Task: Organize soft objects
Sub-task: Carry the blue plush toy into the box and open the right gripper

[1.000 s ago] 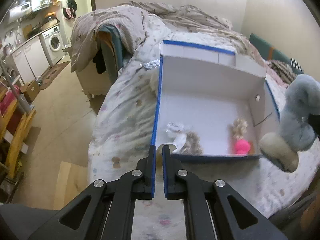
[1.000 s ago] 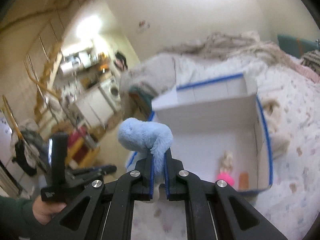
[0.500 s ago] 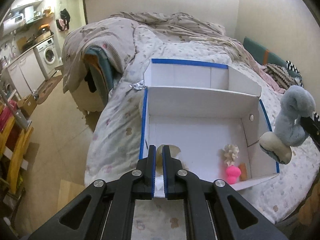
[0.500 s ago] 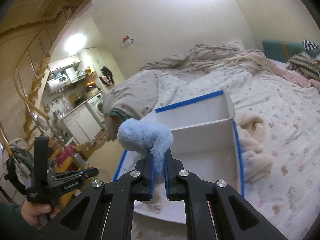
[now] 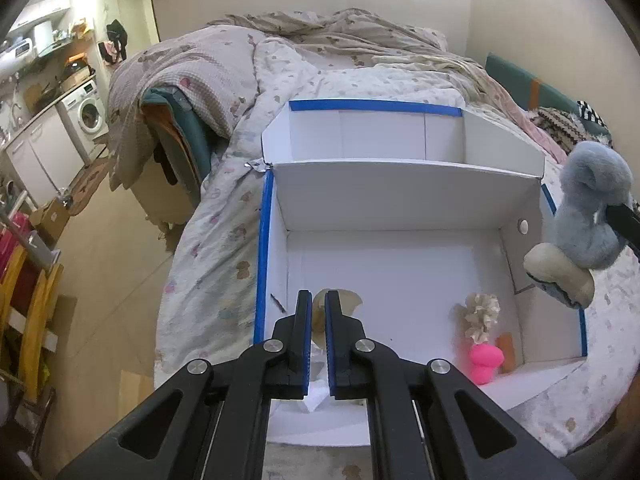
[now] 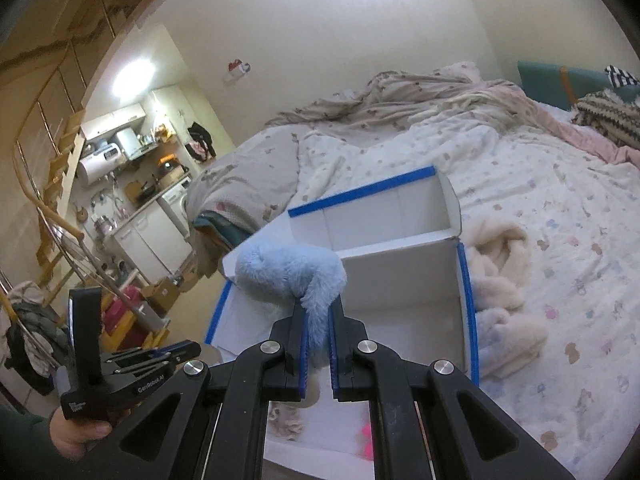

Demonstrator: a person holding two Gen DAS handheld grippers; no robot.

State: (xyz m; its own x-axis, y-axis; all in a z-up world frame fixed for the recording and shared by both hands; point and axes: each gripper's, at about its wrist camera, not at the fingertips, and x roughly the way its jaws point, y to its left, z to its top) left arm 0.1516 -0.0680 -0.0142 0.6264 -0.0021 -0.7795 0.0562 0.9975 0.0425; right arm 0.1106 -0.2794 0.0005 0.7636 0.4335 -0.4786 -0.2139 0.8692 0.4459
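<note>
Left wrist view: white box [image 5: 400,264] with blue-taped edges, open, resting on the bed [image 5: 208,248]. Left claw [image 5: 318,336] over the box's near left corner, fingers drawn close with a narrow gap, pinching a beige soft item [image 5: 344,304]. On the box floor, right: a cream frilly item [image 5: 482,314] touching a pink sponge [image 5: 485,362]. At the right rim, a blue plush [image 5: 588,216] with a cream foot hangs above the box wall.

Right wrist view: right claw [image 6: 318,344] closed on the blue plush [image 6: 288,276], held over the box [image 6: 400,276]. A cream fleece [image 6: 504,288] lies on the bed [image 6: 560,216], touching the box's right wall. Left claw [image 6: 132,368] visible lower left, in the person's hand [image 6: 76,436].
</note>
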